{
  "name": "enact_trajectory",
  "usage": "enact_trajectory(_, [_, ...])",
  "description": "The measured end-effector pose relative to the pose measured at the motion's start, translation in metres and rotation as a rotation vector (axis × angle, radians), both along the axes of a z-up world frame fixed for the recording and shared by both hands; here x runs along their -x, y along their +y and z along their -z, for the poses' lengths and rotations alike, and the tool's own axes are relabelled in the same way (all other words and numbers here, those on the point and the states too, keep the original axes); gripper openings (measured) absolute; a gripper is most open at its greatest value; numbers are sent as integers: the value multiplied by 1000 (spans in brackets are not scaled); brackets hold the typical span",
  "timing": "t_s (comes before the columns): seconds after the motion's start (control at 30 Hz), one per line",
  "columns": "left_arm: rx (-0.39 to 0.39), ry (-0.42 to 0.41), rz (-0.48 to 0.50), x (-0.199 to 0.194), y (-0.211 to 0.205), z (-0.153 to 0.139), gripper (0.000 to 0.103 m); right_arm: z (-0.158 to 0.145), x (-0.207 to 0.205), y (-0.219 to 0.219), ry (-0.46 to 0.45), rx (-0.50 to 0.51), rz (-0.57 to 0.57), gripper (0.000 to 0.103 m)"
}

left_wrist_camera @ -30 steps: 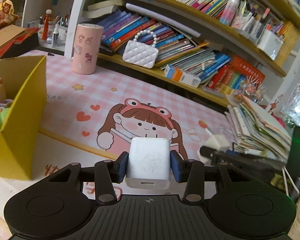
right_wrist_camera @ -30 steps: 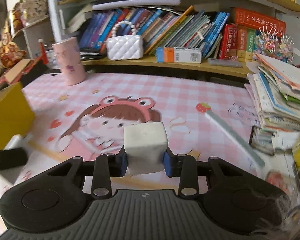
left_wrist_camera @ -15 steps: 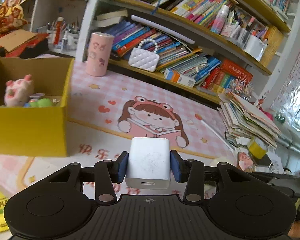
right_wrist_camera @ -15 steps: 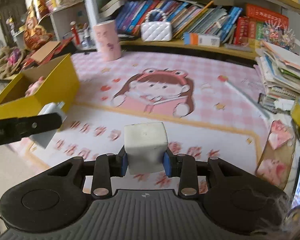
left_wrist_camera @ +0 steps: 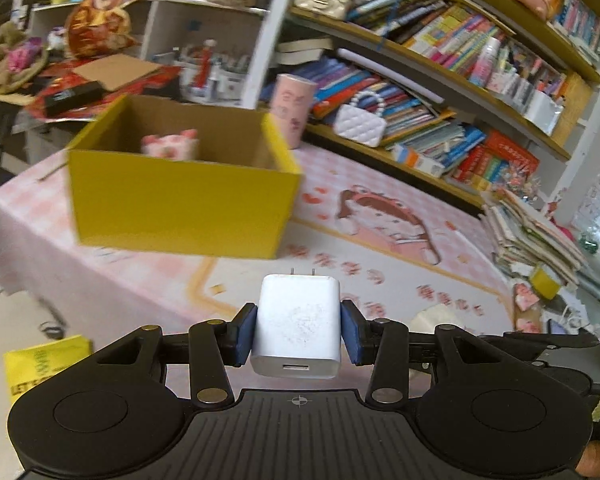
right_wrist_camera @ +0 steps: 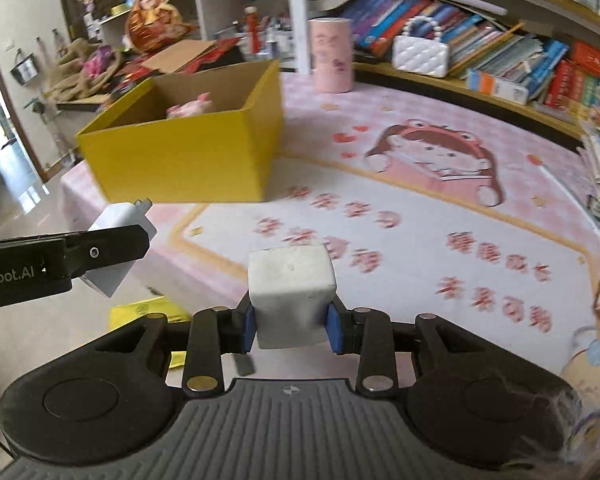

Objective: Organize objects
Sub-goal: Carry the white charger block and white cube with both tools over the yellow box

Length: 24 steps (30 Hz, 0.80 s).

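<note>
My left gripper (left_wrist_camera: 296, 334) is shut on a white USB charger (left_wrist_camera: 296, 330) with its two prongs pointing forward, held in the air before the table's near edge. My right gripper (right_wrist_camera: 291, 326) is shut on a white cube-shaped block (right_wrist_camera: 291, 294), also held above the table's front. The left gripper and its charger (right_wrist_camera: 118, 240) show at the left of the right wrist view. An open yellow cardboard box (left_wrist_camera: 180, 204) stands on the table's left part, with a pink plush toy (left_wrist_camera: 170, 146) inside; the box also shows in the right wrist view (right_wrist_camera: 188, 160).
A pink cartoon mat (right_wrist_camera: 420, 208) covers the table. A pink cylinder (right_wrist_camera: 331, 54) and a white quilted purse (right_wrist_camera: 420, 54) stand by bookshelves (left_wrist_camera: 440, 92) at the back. A stack of books (left_wrist_camera: 532, 236) lies at the right. A yellow bag (left_wrist_camera: 44, 362) lies on the floor.
Both grippers have pulled back and up from the table and swung left, still holding their objects. The yellow box has come into fuller view ahead.
</note>
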State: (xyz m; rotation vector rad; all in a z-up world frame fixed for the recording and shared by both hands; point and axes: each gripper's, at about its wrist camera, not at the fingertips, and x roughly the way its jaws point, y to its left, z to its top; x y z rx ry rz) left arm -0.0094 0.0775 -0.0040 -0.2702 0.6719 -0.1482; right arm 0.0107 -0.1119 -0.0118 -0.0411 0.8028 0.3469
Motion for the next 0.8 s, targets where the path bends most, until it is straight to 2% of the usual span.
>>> enact_trajectory(0.37, [-19, -19, -51, 43, 58, -5, 42, 0, 32, 65, -7, -9, -45, 32])
enact_trajectory(0.8, [-6, -43, -44, 42, 90, -8, 42, -6, 29, 98, -16, 18, -42, 32])
